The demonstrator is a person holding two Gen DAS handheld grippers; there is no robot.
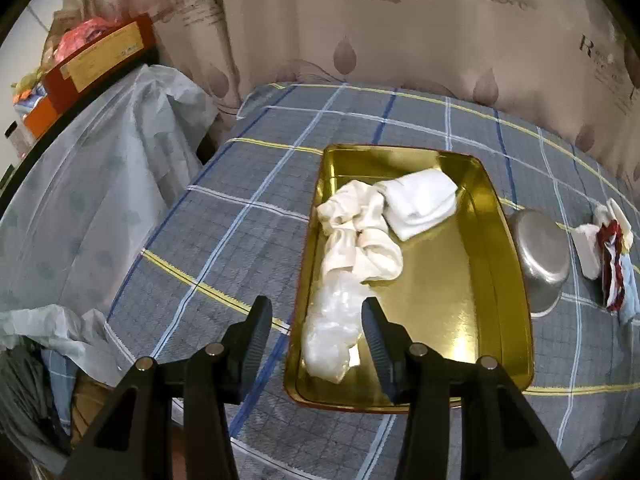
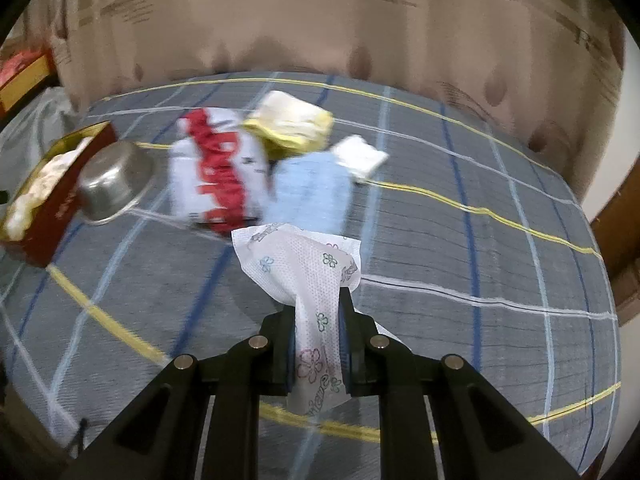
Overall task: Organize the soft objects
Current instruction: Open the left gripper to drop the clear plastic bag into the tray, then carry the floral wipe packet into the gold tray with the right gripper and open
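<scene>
A gold tray lies on the plaid bed and holds a folded white cloth, a cream satin cloth and a clear plastic bag. My left gripper is open, its fingers on either side of the plastic bag's near end, above the tray's left edge. My right gripper is shut on a white flower-printed tissue and holds it above the bed. Beyond it lie a red-and-white cloth, a light blue cloth, a yellow-edged cloth and a small white packet. The tray also shows at the left of the right wrist view.
A steel bowl lies tipped against the tray's right side; it shows in the right wrist view too. A patterned curtain hangs behind the bed. A plastic-covered surface and red boxes stand at left.
</scene>
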